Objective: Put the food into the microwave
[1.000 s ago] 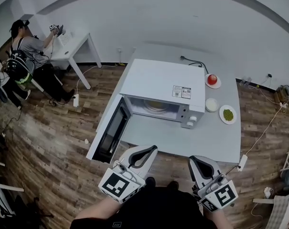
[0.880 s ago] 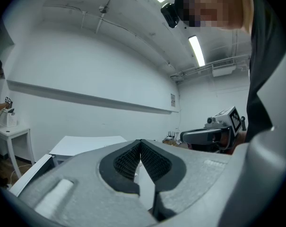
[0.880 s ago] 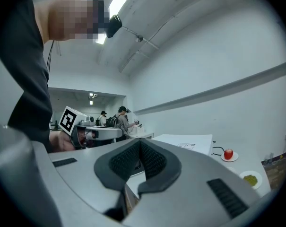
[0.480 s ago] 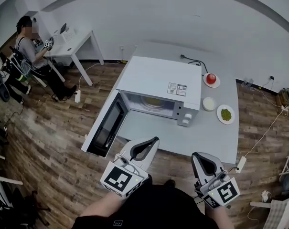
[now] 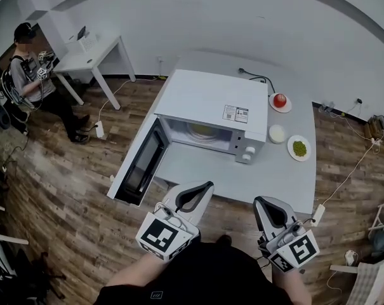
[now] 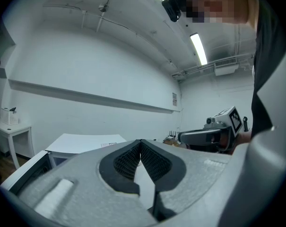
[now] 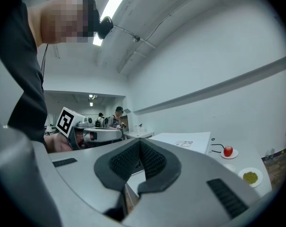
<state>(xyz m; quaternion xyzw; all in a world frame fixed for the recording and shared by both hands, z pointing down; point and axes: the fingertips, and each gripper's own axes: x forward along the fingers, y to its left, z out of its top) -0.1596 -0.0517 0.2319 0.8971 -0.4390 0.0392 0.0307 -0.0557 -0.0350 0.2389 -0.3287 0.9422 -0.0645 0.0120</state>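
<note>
A white microwave (image 5: 211, 110) stands on the grey table (image 5: 242, 180) with its door (image 5: 141, 164) swung open to the left. A yellowish dish of food (image 5: 201, 131) lies inside it. Right of the microwave are a red fruit on a small plate (image 5: 280, 100), a white bowl (image 5: 277, 133) and a plate of green food (image 5: 299, 149). My left gripper (image 5: 204, 186) and right gripper (image 5: 263, 201) hover at the table's front edge, both shut and empty. In the left gripper view the jaws (image 6: 141, 141) meet; in the right gripper view the jaws (image 7: 140, 141) meet too.
A person (image 5: 26, 75) stands by a white desk (image 5: 90, 53) at the back left. Cables run over the wooden floor, and a power strip (image 5: 317, 215) hangs off the table's right front corner. The open door juts past the table's left edge.
Both grippers have shifted slightly along the table's front edge and stay shut. The person at the back left has moved away from the desk.
</note>
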